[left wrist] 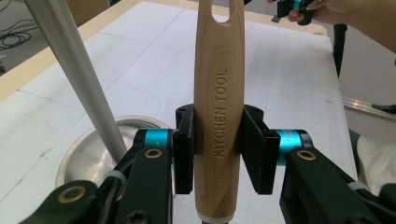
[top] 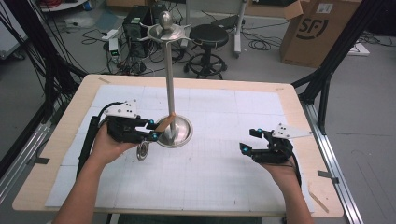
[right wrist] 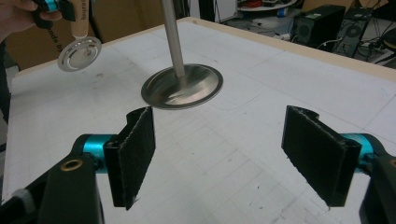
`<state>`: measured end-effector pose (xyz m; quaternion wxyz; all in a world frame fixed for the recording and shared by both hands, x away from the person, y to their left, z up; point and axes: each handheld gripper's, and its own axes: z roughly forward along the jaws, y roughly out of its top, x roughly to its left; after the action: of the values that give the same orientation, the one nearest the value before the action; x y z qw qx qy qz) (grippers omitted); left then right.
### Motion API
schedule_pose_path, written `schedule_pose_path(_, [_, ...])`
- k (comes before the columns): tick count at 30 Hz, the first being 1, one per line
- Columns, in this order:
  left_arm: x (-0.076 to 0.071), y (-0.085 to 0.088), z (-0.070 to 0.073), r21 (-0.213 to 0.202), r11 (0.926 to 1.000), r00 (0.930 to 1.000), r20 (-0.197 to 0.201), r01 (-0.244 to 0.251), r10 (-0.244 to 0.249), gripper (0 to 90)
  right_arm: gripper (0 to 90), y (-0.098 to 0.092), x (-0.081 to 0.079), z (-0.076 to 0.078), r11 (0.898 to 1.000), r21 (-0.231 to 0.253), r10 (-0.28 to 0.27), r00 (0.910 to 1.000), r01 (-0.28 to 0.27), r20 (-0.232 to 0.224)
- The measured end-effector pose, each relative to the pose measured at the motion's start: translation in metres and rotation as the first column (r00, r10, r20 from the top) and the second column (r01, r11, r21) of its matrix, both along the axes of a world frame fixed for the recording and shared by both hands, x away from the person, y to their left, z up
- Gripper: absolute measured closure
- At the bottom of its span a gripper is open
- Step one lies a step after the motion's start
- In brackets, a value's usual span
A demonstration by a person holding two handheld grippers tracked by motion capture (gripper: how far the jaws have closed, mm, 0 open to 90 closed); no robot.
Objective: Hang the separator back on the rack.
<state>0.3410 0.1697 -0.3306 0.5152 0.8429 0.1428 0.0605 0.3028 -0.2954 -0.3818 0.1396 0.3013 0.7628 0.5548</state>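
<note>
Left tongs (left wrist: 217, 161) clamp the wooden handle (left wrist: 218, 93)
Right tongs (right wrist: 233, 156) gape apart, metal stand (right wrist: 182, 86) just ahead

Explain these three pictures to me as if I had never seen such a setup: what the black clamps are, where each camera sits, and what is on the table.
A person holds a hand-held gripper in each hand, a black two-jaw clamp. One picture looks down from above; the other two come from cameras riding on each clamp. The left hand-held gripper is shut on a wooden handle stamped KITCHEN TOOL, which ends in a small metal wheel, likely a pizza cutter. The right hand-held gripper is open and holds nothing. On the white table mat stands a tall metal stand with a round base.
</note>
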Motion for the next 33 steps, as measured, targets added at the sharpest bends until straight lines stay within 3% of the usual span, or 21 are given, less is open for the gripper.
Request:
schedule_pose_path(16, [-0.001,0.005,-0.002,-0.029,0.9996,1.0,0.004,-0.004,0.004,67.6,24.9,0.004,0.001,-0.002,1.0,-0.027,0.008,0.9999,-0.008,-0.007])
schedule_pose_path(25, [-0.001,0.014,0.007,-0.136,0.9906,0.9995,0.025,-0.017,0.02,67.7,24.9,0.002,-0.002,-0.003,0.999,-0.034,0.01,0.9999,-0.01,-0.003])
schedule_pose_path(33, [-0.003,0.023,0.015,-0.221,0.975,0.9986,0.045,-0.016,0.027,67.7,24.9,0.001,-0.004,-0.004,0.999,-0.036,0.011,0.9999,-0.011,-0.012])
